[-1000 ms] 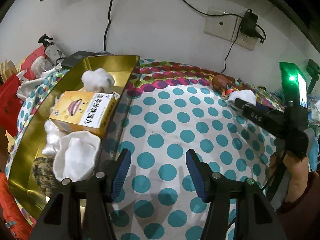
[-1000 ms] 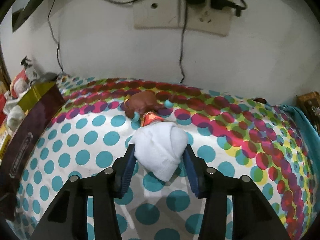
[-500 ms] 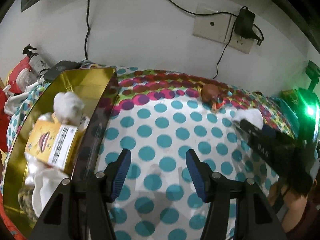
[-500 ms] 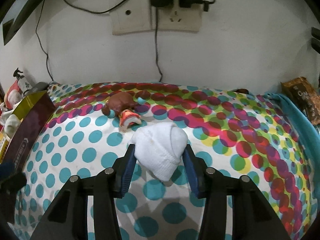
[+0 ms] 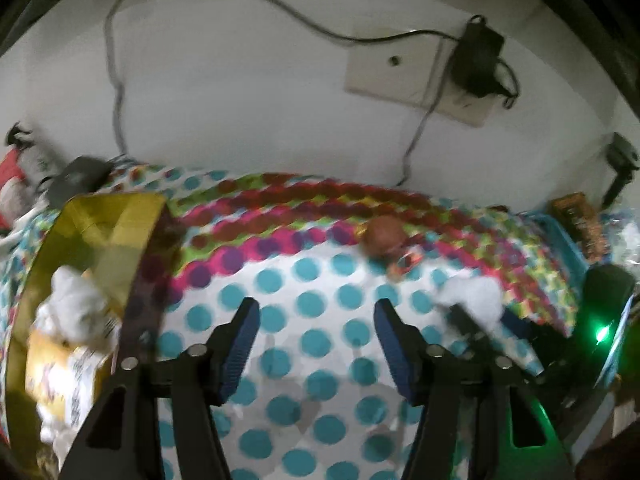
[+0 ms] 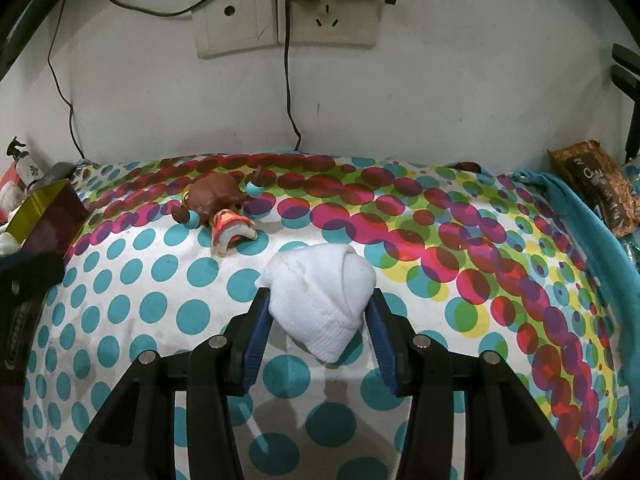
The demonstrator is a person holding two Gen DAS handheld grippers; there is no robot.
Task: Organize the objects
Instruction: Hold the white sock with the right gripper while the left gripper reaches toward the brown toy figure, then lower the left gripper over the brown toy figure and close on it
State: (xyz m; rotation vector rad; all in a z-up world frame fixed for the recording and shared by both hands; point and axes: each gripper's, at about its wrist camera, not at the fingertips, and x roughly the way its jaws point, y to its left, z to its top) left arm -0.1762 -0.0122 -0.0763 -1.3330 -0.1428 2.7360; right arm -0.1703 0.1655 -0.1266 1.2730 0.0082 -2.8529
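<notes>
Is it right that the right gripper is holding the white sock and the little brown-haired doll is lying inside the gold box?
Not quite. The right gripper does hold the white sock, but the doll is not in the gold box. It lies on the dotted cloth, apart from the box and just beyond the sock. The right wrist view shows this clearly.

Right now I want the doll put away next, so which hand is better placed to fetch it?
Probably the left. The left gripper holds nothing and its jaws are opening, with the brown-haired doll ahead of it. The right gripper is shut on the white sock.
</notes>
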